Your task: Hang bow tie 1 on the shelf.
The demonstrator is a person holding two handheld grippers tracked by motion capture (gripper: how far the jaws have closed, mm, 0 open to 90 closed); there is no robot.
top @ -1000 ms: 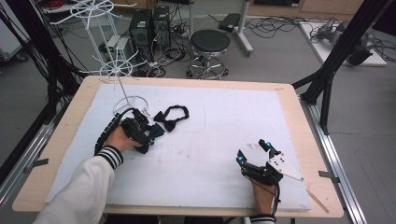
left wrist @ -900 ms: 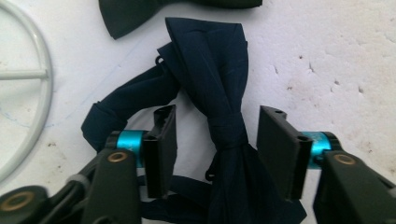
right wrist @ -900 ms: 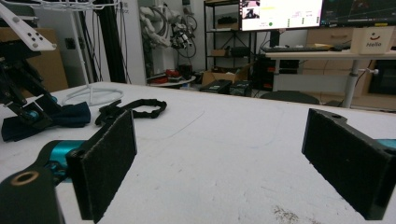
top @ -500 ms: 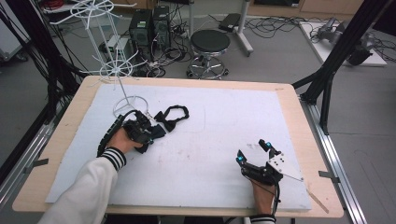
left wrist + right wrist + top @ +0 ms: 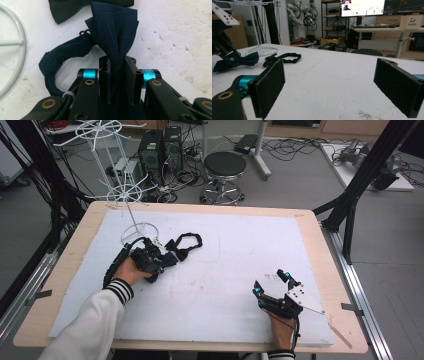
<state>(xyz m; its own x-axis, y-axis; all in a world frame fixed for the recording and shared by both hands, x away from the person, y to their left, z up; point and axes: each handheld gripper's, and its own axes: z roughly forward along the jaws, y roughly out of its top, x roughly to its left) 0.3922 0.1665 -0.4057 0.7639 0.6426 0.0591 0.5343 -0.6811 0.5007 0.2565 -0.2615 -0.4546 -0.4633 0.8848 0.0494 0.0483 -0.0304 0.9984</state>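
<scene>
On the left side of the white-covered counter [image 5: 225, 270], the left tongs [image 5: 117, 75] pinch a navy bow tie [image 5: 113, 32] at its middle, its strap [image 5: 62, 53] looping off to one side on the mat. A black bow tie [image 5: 186, 242] lies just beyond it, near the round base of a white wire rack [image 5: 122, 195]. Well apart, near the front right edge, the right tongs [image 5: 271, 282] rest low with their jaws spread wide, holding nothing.
</scene>
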